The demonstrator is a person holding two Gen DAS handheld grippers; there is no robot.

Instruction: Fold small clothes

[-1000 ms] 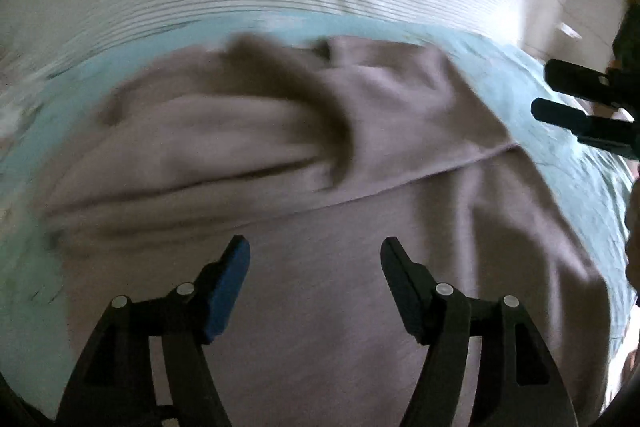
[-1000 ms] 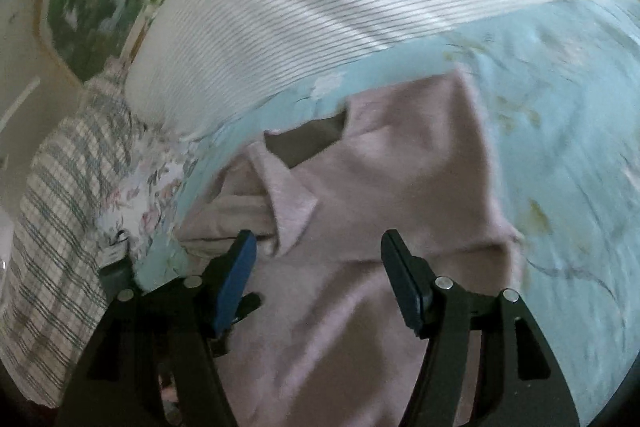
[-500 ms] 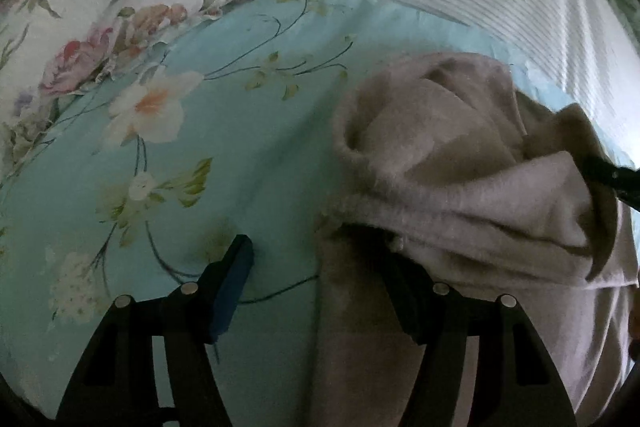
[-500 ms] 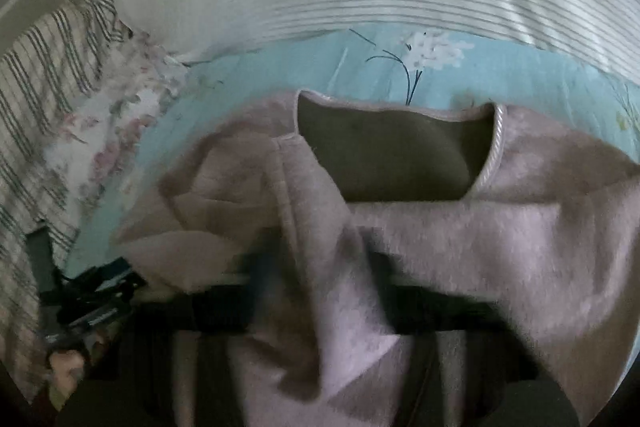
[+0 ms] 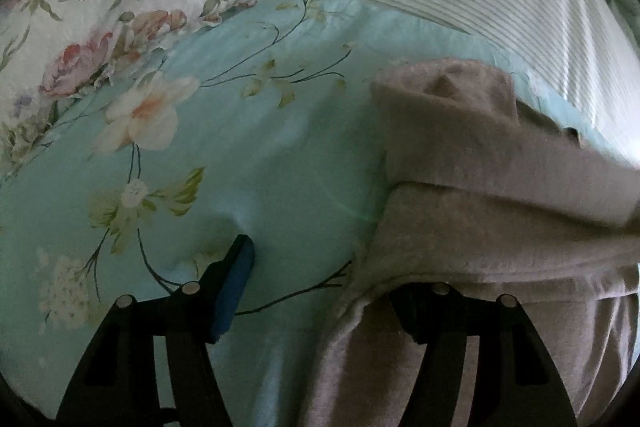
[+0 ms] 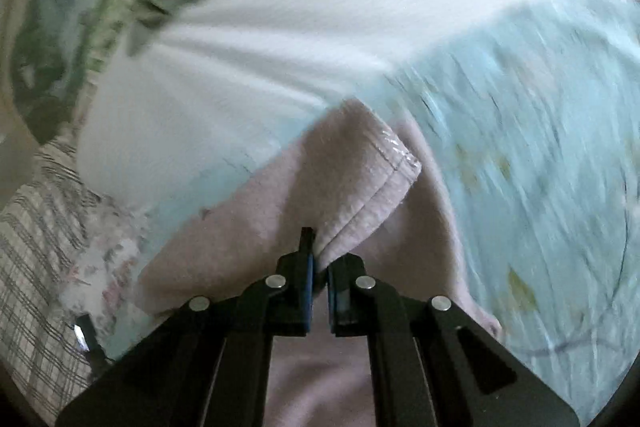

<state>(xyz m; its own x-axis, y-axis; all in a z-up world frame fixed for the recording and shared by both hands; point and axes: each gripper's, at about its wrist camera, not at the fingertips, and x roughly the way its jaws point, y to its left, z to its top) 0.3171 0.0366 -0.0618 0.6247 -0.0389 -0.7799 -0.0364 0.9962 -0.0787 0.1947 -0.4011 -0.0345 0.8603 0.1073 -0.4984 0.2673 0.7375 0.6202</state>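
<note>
1. On the floral bedsheet (image 5: 280, 155), the left gripper (image 5: 320, 287) is standing released, one finger under the pink garment's (image 5: 500, 195) edge.
2. The right gripper (image 6: 319, 267) is clenching the garment's hem, which is pointing toward 1 o'clock.

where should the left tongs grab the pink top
Take the pink top by its near left edge, where the stacked layers end over the blue sheet. Come in from the sheet side. The left tongs already stand open astride that edge, one finger under the cloth. This looks like the easiest bite.
</note>
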